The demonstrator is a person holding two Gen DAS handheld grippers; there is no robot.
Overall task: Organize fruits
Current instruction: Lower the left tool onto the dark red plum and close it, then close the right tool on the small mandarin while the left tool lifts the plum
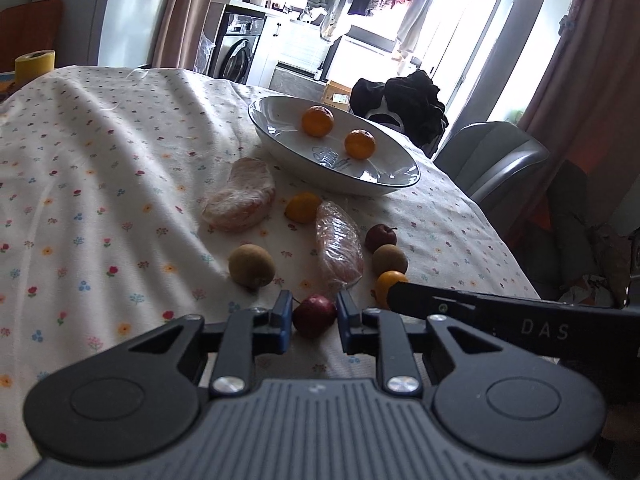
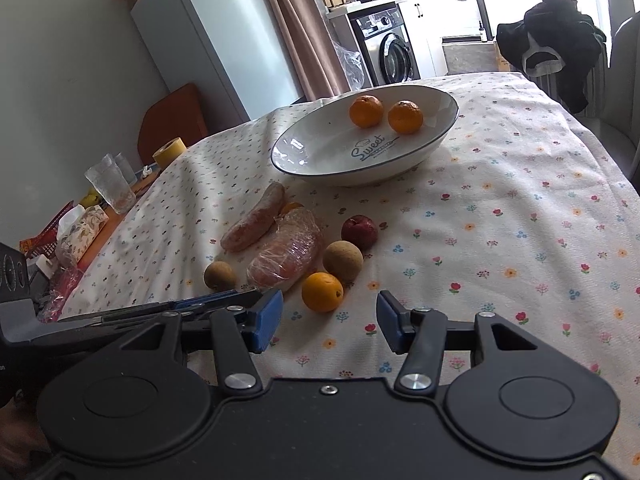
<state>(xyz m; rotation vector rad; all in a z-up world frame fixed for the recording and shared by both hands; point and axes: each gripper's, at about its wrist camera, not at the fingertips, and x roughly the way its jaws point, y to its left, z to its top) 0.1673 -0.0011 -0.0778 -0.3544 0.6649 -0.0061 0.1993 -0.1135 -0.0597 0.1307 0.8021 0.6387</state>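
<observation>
A white bowl point(image 1: 392, 184) point(image 2: 304, 168) holds two oranges point(image 1: 317, 121) point(image 2: 366, 111). On the flowered cloth lie two wrapped pomelo pieces point(image 1: 240, 196) point(image 2: 286, 256), kiwis point(image 1: 252, 266) point(image 2: 343, 261), loose oranges point(image 1: 303, 208) point(image 2: 322, 292) and small red apples point(image 1: 381, 237) point(image 2: 359, 232). My left gripper point(image 1: 314, 316) has its pads on either side of a red apple point(image 1: 314, 316), slightly apart from it. My right gripper point(image 2: 330, 320) is open and empty, just short of the near orange. The right gripper's finger point(image 1: 440, 304) shows in the left wrist view.
A chair point(image 1: 492, 160) with dark clothes point(image 1: 412, 104) stands beyond the table's right edge. A yellow tape roll point(image 2: 169, 151), glasses point(image 2: 110, 184) and clutter sit at the table's left end. A washing machine point(image 2: 390, 52) is behind.
</observation>
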